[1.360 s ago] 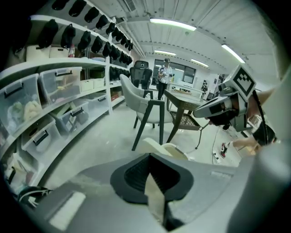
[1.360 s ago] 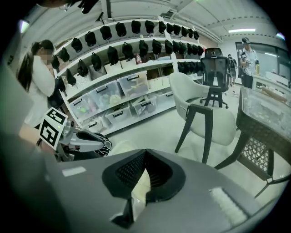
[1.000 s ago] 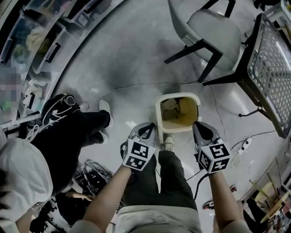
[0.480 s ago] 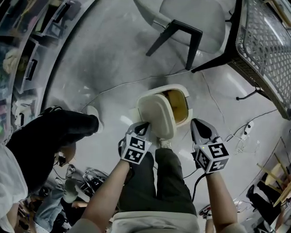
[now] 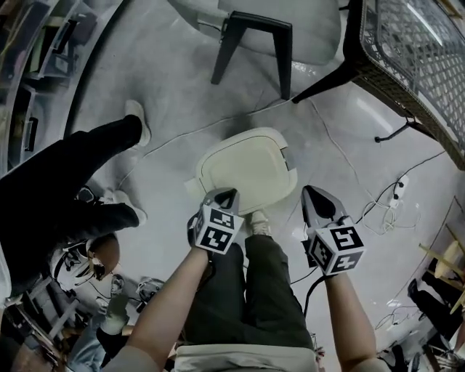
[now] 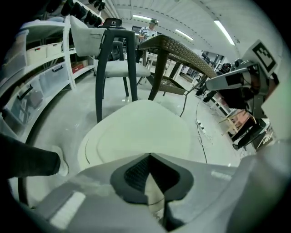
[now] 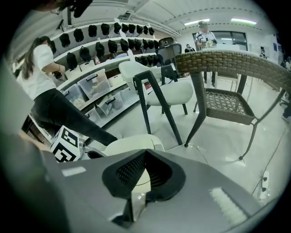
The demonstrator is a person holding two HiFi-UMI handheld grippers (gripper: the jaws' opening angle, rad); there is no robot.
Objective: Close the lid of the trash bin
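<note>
In the head view, the trash bin (image 5: 289,156) stands on the grey floor (image 5: 182,94) just ahead of the person's shoe (image 5: 259,224). Its cream lid (image 5: 243,171) lies flat over the opening. The left gripper (image 5: 228,193) points at the lid's near left edge; whether it touches cannot be told. The right gripper (image 5: 314,197) hangs to the right of the bin, apart from it. A chair (image 5: 261,18) and a wicker table (image 5: 414,65) stand beyond.

In the left gripper view, the jaws of the left gripper (image 6: 149,157) are clenched tip to tip, empty. The closed lid (image 6: 141,132) spreads just beyond them.

In the right gripper view, the right gripper (image 7: 145,151) is likewise clenched on nothing. The lid (image 7: 134,143) shows past its tips, slightly to the left.
</note>
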